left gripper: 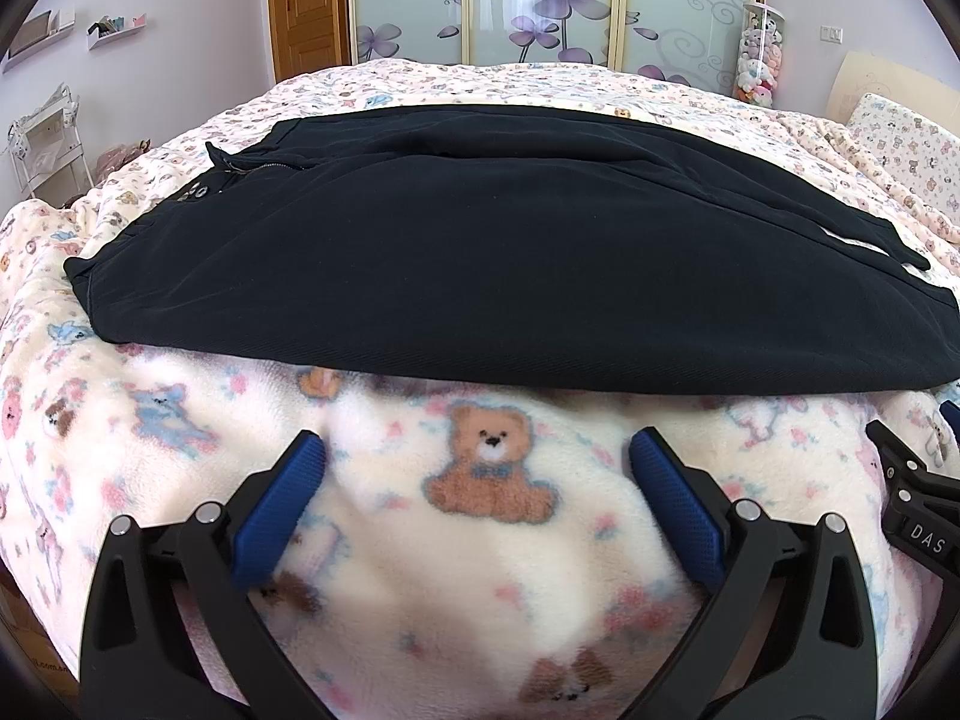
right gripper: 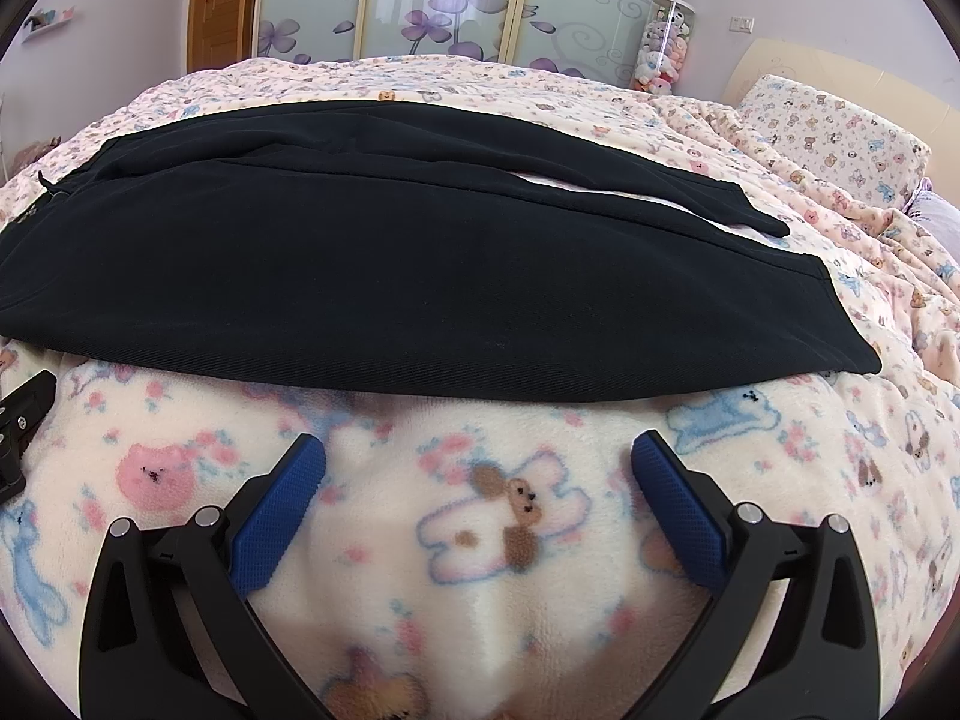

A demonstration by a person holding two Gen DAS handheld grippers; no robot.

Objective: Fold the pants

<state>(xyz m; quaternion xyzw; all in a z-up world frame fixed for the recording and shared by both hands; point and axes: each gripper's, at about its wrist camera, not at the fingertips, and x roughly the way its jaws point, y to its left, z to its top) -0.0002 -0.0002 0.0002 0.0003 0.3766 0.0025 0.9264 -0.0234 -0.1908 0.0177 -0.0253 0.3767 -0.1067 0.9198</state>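
Dark navy pants lie flat across the bed, waist with zipper and buttons at the left, leg hems at the right. They also show in the right wrist view, where the two legs part slightly near the hems. My left gripper is open and empty over the blanket, just short of the pants' near edge. My right gripper is open and empty, also just short of the near edge. The right gripper's side shows at the right edge of the left wrist view.
A fleece blanket with bear prints covers the bed. A pillow lies at the far right. A wardrobe with flowered sliding doors and a clear tube of plush toys stand behind the bed.
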